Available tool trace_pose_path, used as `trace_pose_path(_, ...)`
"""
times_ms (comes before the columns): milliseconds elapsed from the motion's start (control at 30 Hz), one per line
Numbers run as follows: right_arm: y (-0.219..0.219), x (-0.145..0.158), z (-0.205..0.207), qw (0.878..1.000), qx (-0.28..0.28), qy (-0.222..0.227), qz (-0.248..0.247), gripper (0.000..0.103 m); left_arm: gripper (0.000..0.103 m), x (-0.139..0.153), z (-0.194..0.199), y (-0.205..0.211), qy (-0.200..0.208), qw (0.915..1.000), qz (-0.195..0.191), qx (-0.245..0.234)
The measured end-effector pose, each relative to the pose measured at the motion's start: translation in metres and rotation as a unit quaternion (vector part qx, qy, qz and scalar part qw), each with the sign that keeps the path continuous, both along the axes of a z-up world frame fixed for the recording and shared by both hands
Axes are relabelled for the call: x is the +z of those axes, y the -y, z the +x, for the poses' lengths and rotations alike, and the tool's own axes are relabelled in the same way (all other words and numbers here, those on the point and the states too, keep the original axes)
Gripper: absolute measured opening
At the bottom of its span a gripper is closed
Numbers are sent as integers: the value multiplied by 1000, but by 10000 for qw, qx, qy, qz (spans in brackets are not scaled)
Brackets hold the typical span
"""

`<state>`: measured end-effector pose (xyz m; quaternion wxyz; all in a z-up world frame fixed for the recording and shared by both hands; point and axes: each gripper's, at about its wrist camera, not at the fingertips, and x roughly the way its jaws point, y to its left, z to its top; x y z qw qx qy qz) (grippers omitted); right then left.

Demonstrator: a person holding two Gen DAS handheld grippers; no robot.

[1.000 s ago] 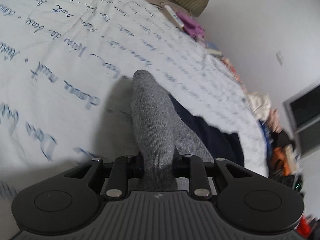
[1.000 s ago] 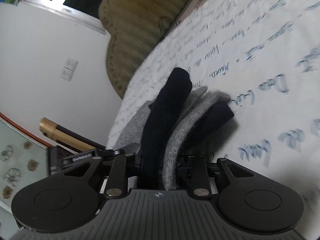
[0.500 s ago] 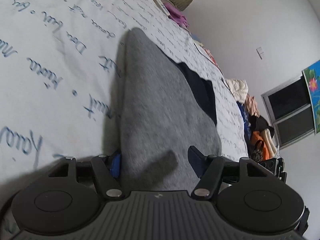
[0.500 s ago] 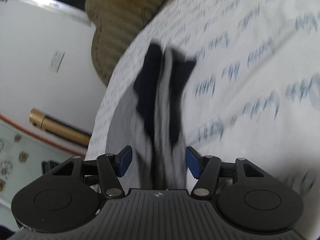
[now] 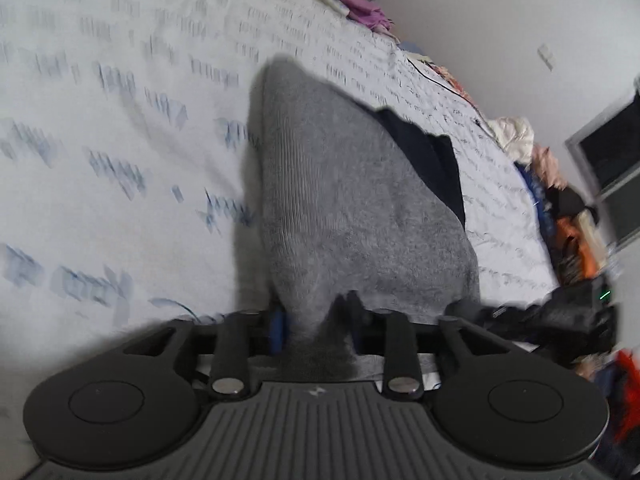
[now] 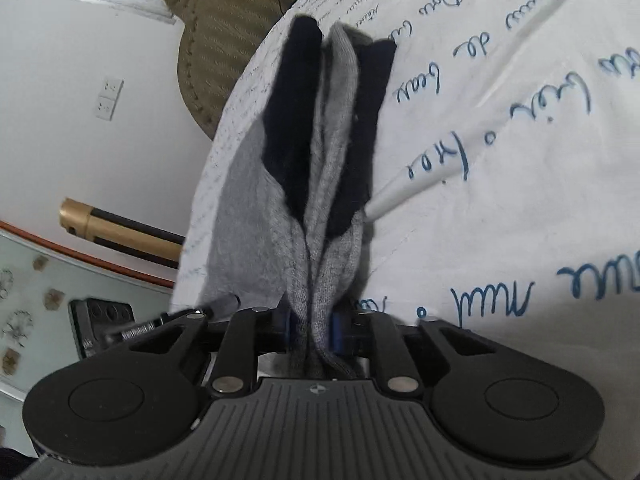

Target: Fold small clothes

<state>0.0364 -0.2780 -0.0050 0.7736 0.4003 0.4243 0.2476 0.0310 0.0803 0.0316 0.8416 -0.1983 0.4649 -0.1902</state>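
A grey sock (image 5: 340, 200) with a dark navy part (image 5: 428, 160) lies stretched out on the white bed sheet (image 5: 120, 200) printed with blue handwriting. My left gripper (image 5: 316, 324) is at its near end. The jaws are closing and pinch the grey knit into a narrow neck. In the right wrist view the sock (image 6: 336, 140) is bunched lengthwise into ridges, with black parts (image 6: 296, 100) on either side. My right gripper (image 6: 312, 328) is closing too, its blue pads pressed on the gathered grey fabric. A crease of sheet (image 6: 420, 184) rises beside the sock.
An olive quilted headboard (image 6: 224, 20) stands beyond the bed. Loose clothes (image 5: 516, 132) and a purple item (image 5: 360, 8) lie along the bed's far edge. A wall socket (image 6: 108, 98), a gold-and-black tube (image 6: 116, 228) and a dark window (image 5: 612, 160) are off the bed.
A second ago both grippers held the sock; half a second ago both stood open around it. Now both have closed on it again, nearer its end, and the sock lies flatter.
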Motion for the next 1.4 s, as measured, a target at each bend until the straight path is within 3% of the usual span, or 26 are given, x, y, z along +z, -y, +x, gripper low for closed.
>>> trace_pose_path(33,6,12,0,9997,-58,205,-90,40,51,15,-6,-2,387,9989,254,83)
trace_pose_path(67,11,23,3,9992,-138,349,-141,44,69,30,-12,-4,816,9952,500,201)
trace_pose_path(100,17,32,9,9984,-242,469,-186,45,77,44,-15,-3,1224,9892,731,348)
trace_pose_path(167,22,49,27,9950,-525,734,-435,45,77,61,-15,6,1852,9763,974,549)
trace_pose_path(267,16,64,65,9859,-975,890,-1031,45,77,55,-2,40,2230,9643,1338,509)
trace_pose_path(333,10,66,85,9799,-1042,894,-1447,45,77,35,4,69,2245,9590,1690,379)
trace_pose_path(400,-6,60,106,9791,-824,767,-1693,45,77,12,11,89,2034,9624,1800,74)
trace_pose_path(467,-21,48,124,9745,-643,589,-2066,41,77,-9,18,97,1742,9658,1921,75)
trace_pose_path(500,-28,43,128,9705,-587,621,-2253,33,77,-15,16,99,1795,9630,2007,94)
trace_pose_path(533,-30,41,129,9680,-556,653,-2358,11,77,-17,13,101,1891,9599,2069,71)
trace_pose_path(633,-22,44,124,9684,-648,747,-2288,9,77,-17,13,97,1846,9621,2007,45)
trace_pose_path(733,-11,27,125,9706,-770,555,-2212,7,78,-19,15,96,1853,9623,1991,4)
trace_pose_path(833,-6,17,124,9755,-867,522,-1954,14,78,-19,15,100,1883,9604,2054,23)
trace_pose_path(933,2,29,117,9751,-1098,487,-1865,21,78,-18,15,100,1866,9610,2041,32)
trace_pose_path(1033,2,61,100,9560,-1808,982,-2092,31,78,-19,17,100,1867,9606,2059,47)
trace_pose_path(1067,-6,73,95,9507,-1783,1279,-2190,31,79,-19,17,101,1869,9603,2070,50)
trace_pose_path(1200,-62,100,92,9357,-908,2020,-2746,34,79,-19,16,102,1866,9598,2094,66)
trace_pose_path(1233,-75,100,94,9308,-695,2121,-2896,42,79,-19,16,102,1870,9596,2103,68)
trace_pose_path(1333,-100,75,113,9240,-249,1779,-3375,42,79,-19,15,102,1886,9588,2122,56)
trace_pose_path(1400,-104,45,126,9108,-29,1372,-3894,36,79,-20,15,101,1932,9577,2134,24)
